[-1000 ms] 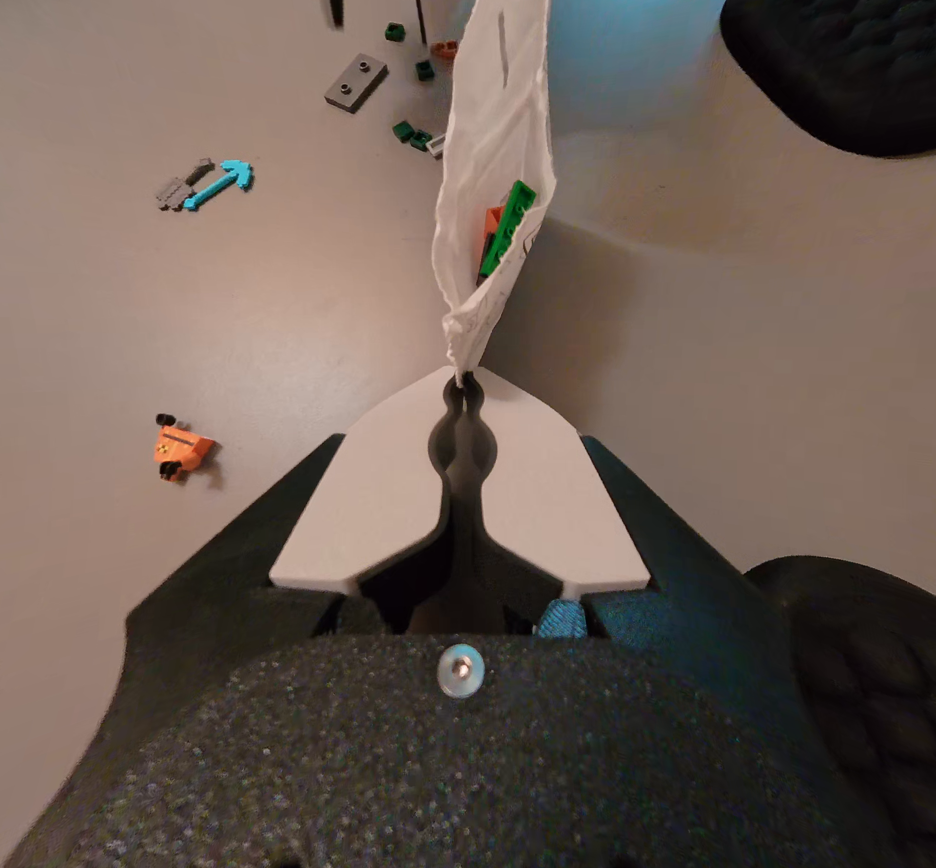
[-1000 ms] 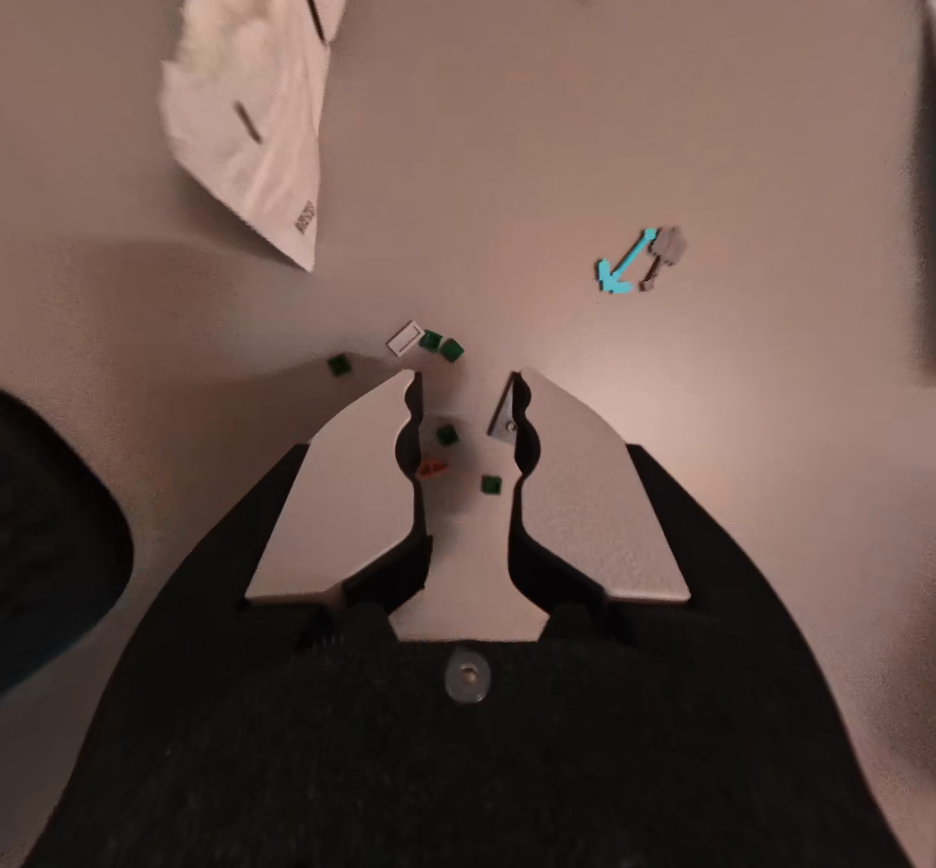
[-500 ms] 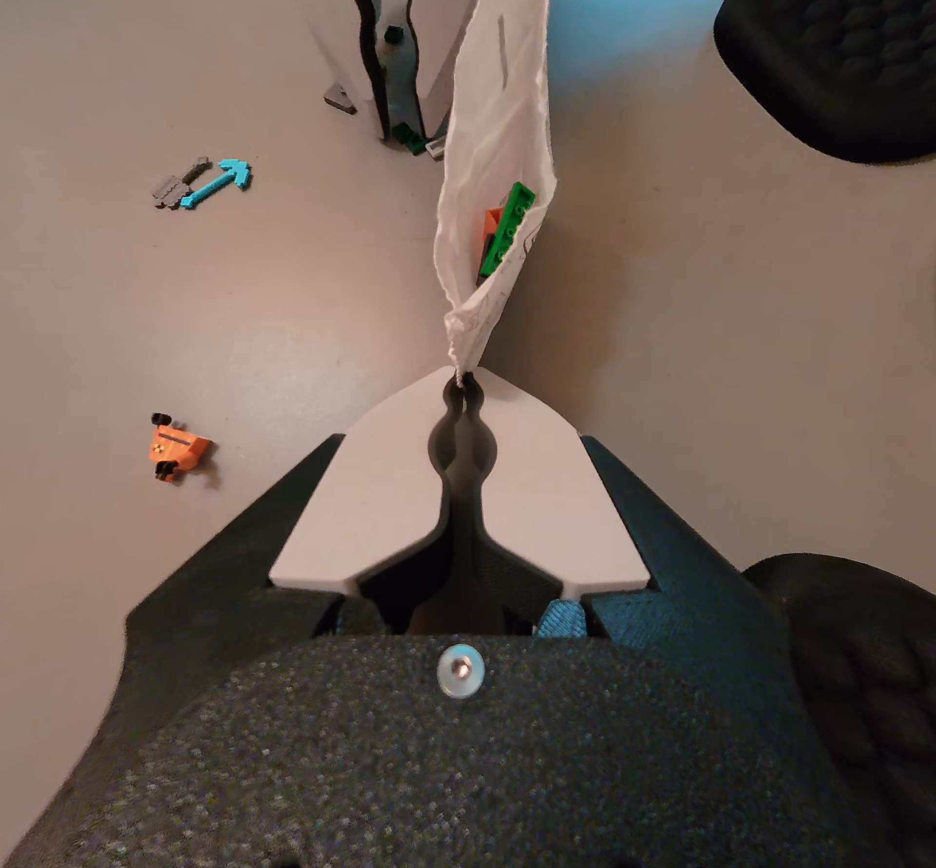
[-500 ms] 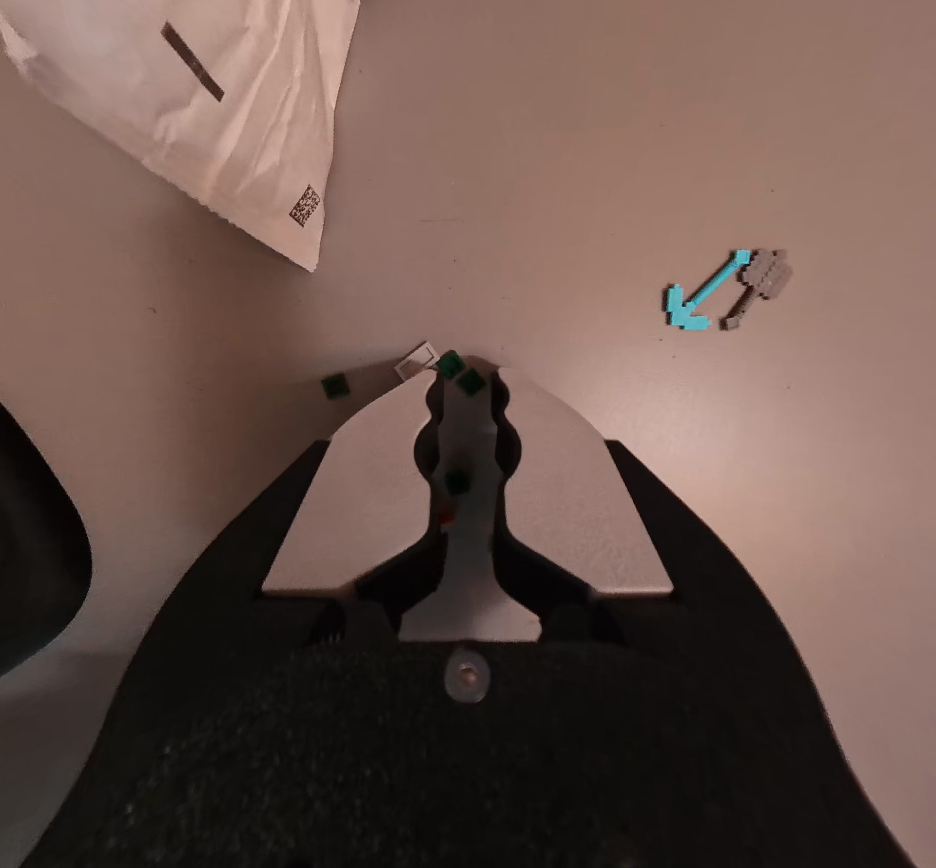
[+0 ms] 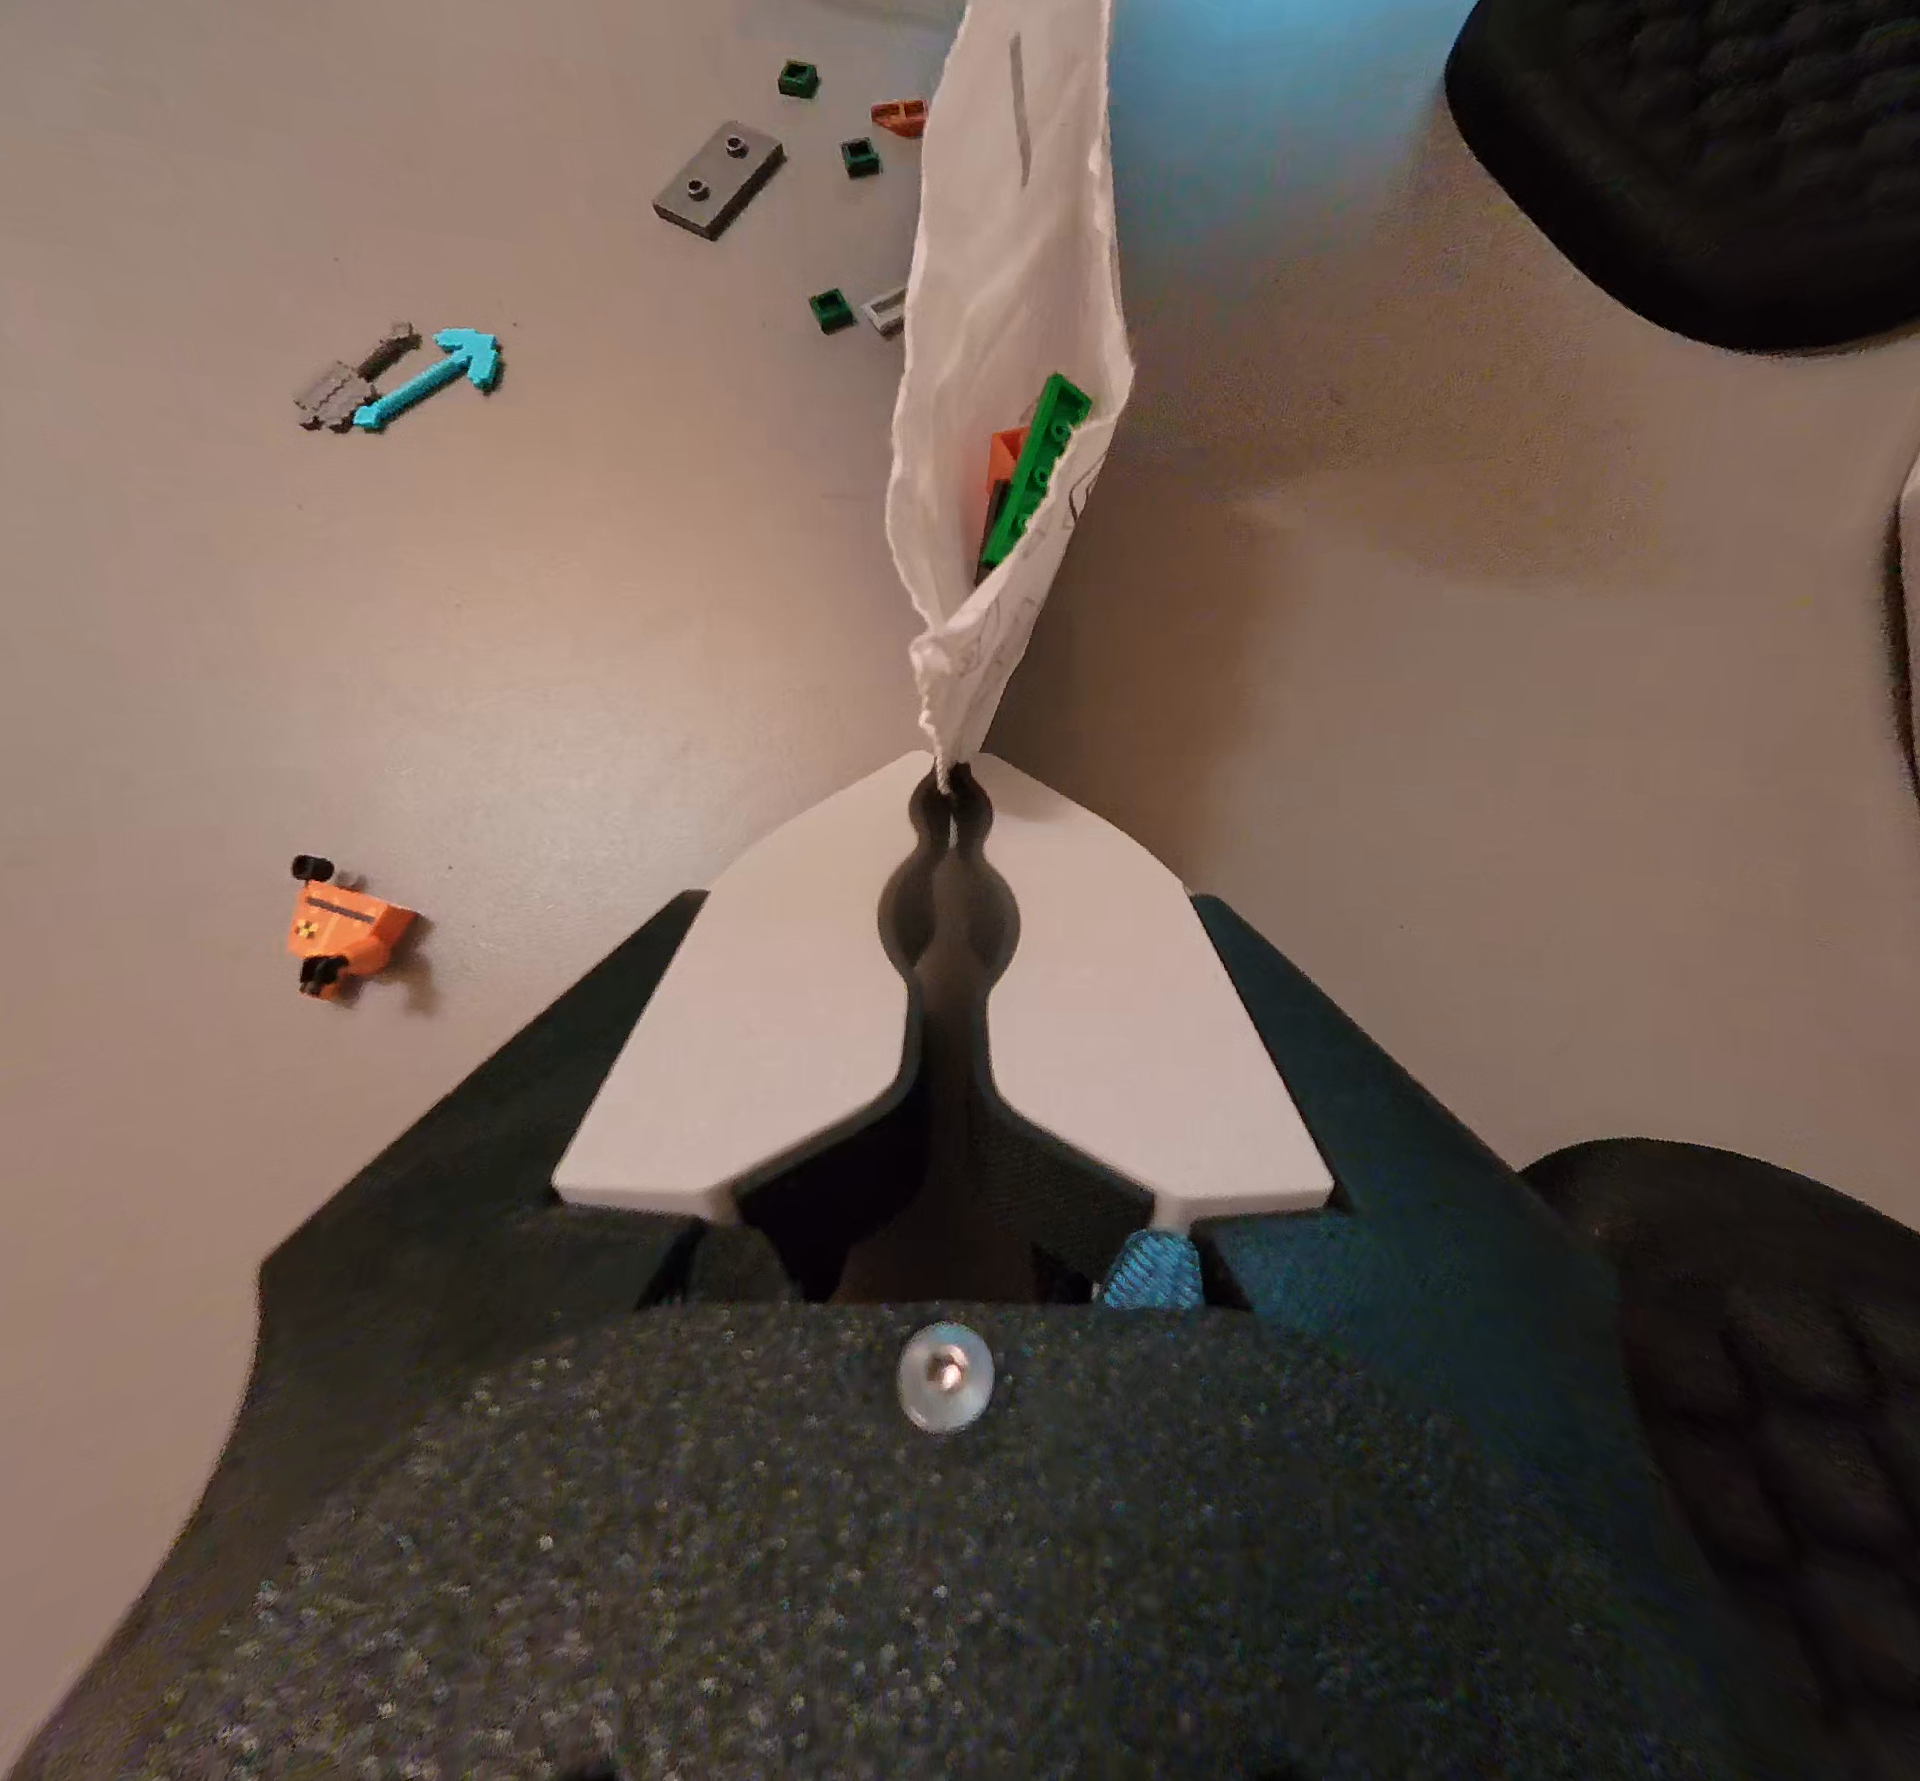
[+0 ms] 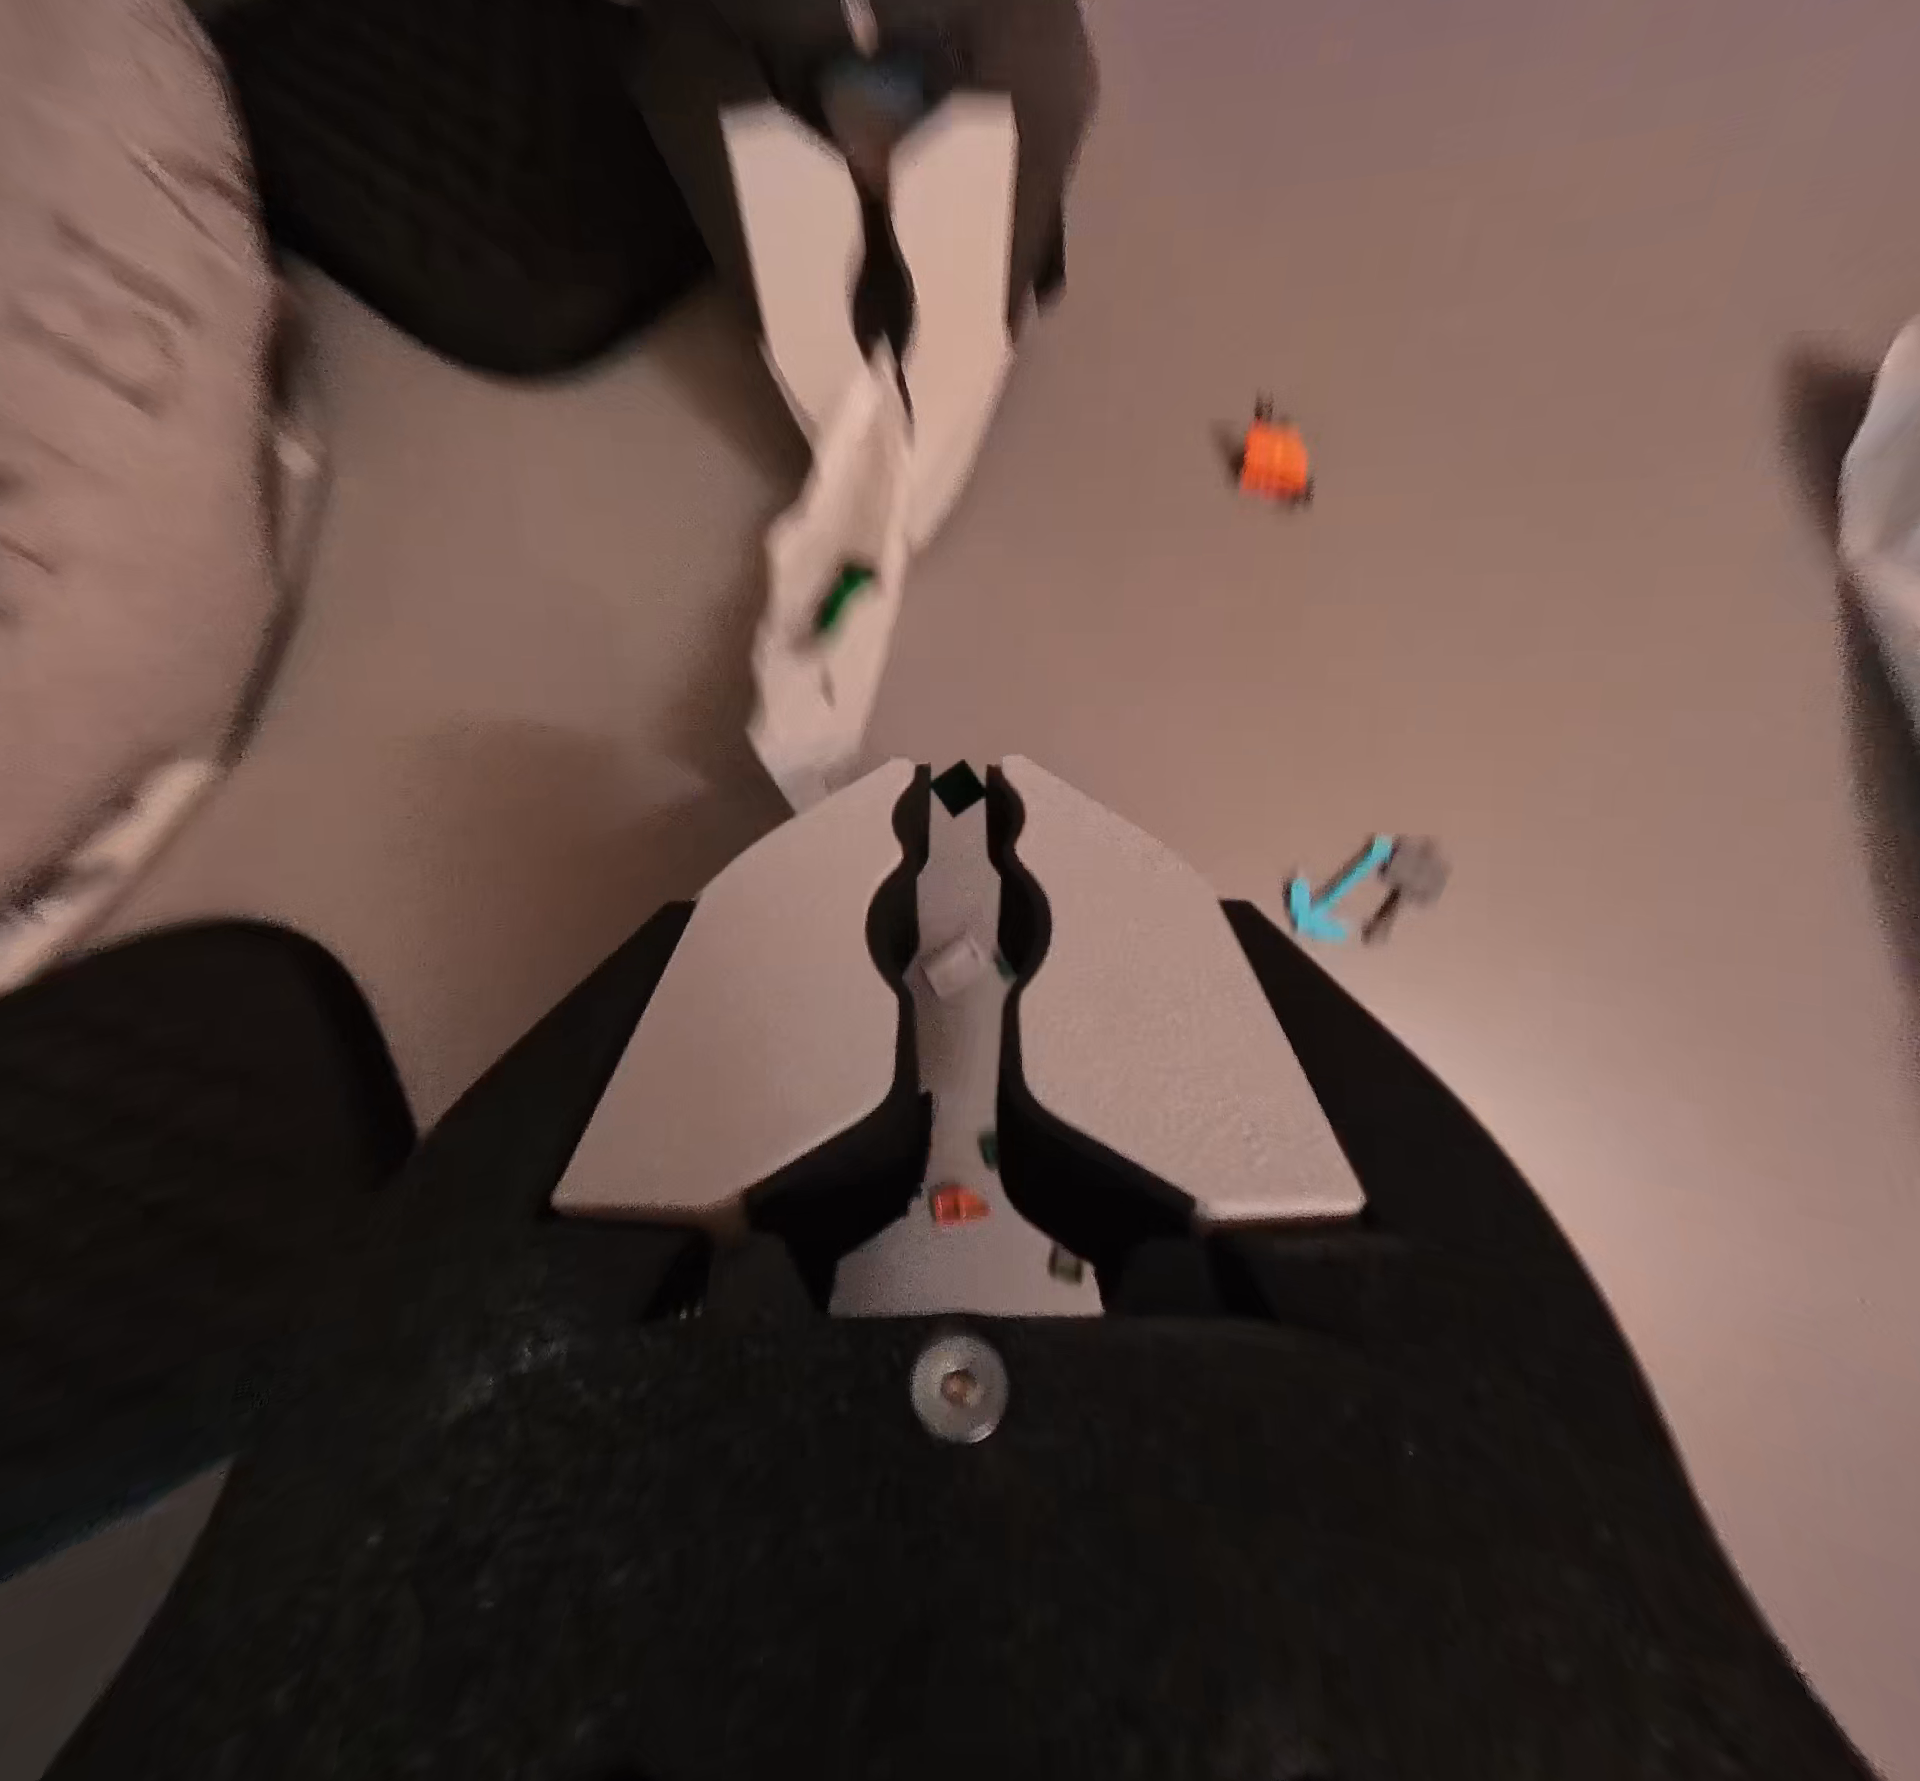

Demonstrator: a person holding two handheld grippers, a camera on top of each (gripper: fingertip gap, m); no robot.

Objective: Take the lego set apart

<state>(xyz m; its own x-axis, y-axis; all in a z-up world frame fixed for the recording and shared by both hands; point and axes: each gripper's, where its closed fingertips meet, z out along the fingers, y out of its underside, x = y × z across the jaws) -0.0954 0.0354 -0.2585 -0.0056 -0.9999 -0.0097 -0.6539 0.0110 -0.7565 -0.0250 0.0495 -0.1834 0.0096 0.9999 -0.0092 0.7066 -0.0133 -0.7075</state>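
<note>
Two claws: left claw (image 5: 951, 781) pinches crinkled white paper bag (image 5: 1003, 277); right claw (image 6: 958, 775) grips small square dark-green brick (image 6: 956, 786).

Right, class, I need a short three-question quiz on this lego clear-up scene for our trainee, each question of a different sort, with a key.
1. True or false: the left gripper is shut on a corner of the white bag.
2. Which piece sits between the tips of the right gripper? A) a small dark green brick B) an orange wedge C) a long grey plate
3. Fill in: the blue pickaxe lies on the table beside a ____ axe.

Key: 1 true; 2 A; 3 grey
</note>
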